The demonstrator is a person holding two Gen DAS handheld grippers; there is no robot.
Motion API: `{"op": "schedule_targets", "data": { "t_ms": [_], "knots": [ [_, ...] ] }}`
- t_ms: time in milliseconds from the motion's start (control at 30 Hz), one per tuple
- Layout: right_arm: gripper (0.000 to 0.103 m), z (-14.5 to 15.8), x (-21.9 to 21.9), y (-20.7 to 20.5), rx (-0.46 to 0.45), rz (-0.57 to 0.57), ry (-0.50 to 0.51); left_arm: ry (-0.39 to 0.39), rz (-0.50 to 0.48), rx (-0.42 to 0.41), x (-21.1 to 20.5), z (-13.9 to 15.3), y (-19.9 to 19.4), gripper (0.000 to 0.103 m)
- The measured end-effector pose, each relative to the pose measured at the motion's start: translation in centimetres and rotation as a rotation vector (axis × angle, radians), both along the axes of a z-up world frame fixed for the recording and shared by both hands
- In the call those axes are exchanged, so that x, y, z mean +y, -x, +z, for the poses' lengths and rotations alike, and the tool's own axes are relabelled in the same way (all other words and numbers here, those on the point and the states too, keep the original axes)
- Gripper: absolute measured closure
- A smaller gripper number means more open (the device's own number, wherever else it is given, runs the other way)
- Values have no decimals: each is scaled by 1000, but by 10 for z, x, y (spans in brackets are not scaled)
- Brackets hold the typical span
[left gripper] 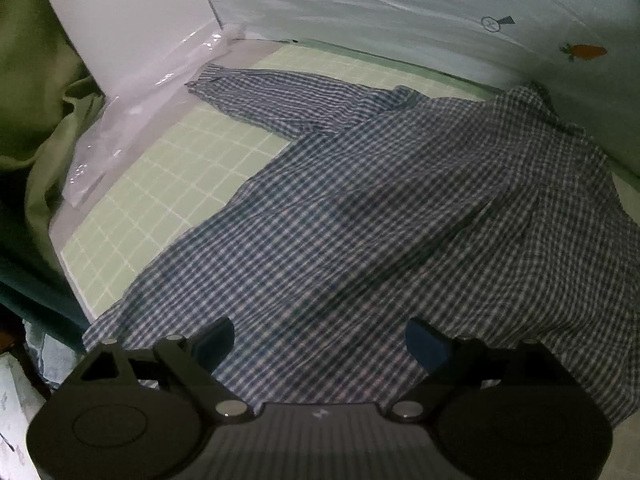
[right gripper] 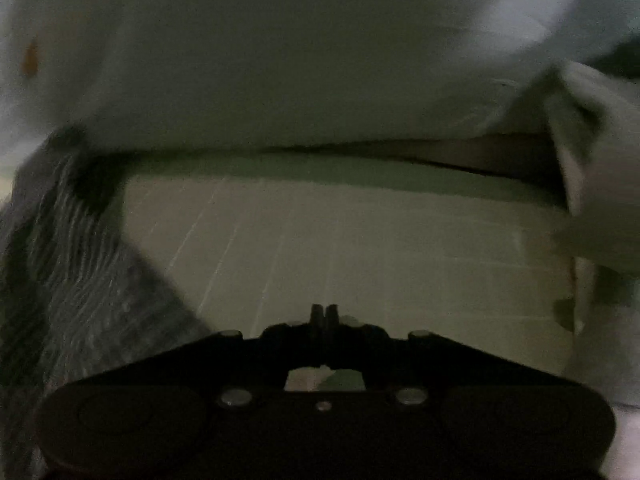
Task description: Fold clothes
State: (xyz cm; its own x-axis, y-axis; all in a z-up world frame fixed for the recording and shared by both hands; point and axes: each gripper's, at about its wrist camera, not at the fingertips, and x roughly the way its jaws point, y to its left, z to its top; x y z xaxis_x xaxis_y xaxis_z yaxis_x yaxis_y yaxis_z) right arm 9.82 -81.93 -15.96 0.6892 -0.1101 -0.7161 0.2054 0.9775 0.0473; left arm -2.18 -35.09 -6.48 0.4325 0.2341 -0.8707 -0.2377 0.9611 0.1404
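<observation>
Left wrist view: looks forward and down over its own gripper (left gripper: 320, 344) at frame bottom, close above the shirt (left gripper: 380, 220), facing the corner of the white backdrop (left gripper: 400, 8) at the upper left.

Right wrist view: low and close to the mat (right gripper: 340, 248), facing the backdrop (right gripper: 280, 60); dim and blurred. Gripper (right gripper: 324, 316) at bottom centre.

Shared: green grid mat (left gripper: 132, 208), backdrop, and shirt (right gripper: 60, 260), at left in the right view.

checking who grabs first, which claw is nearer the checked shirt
Left. The left claw hangs open right over the checked shirt, fingers astride its near hem. The right claw is shut over bare green mat, the shirt off to its left.
</observation>
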Motion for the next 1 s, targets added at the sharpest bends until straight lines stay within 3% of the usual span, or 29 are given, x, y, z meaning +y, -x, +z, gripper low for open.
{"op": "schedule_targets", "data": {
  "t_ms": [67,133,167,300,367,400,433,500,633,867,967,1000],
  "knots": [
    [91,8,4,6,-32,41,-81,7,8,-2,5,1,5,11],
    [39,6,17,10,-37,110,-113,12,24,1,10,0,9,11],
    [32,4,24,12,-34,136,-119,13,32,3,11,0,10,11],
    [31,-8,41,14,6,176,-100,16,44,5,15,-1,13,11],
    [31,-11,50,17,11,194,-45,16,50,6,15,-1,13,11],
    [42,-11,53,18,13,206,-21,16,53,7,16,-1,13,11],
    [68,-10,54,18,13,231,-8,17,56,7,15,-2,12,11],
    [102,-7,57,17,17,275,18,19,59,11,16,-3,11,11],
    [103,-8,61,8,29,333,86,18,55,17,16,-5,10,11],
    [103,-8,31,-20,12,142,20,0,41,12,25,-3,15,11],
    [102,-4,40,-15,15,119,52,1,56,3,32,-1,16,11],
    [97,0,45,-8,13,110,84,2,59,0,34,-1,17,11]
  ]
}}
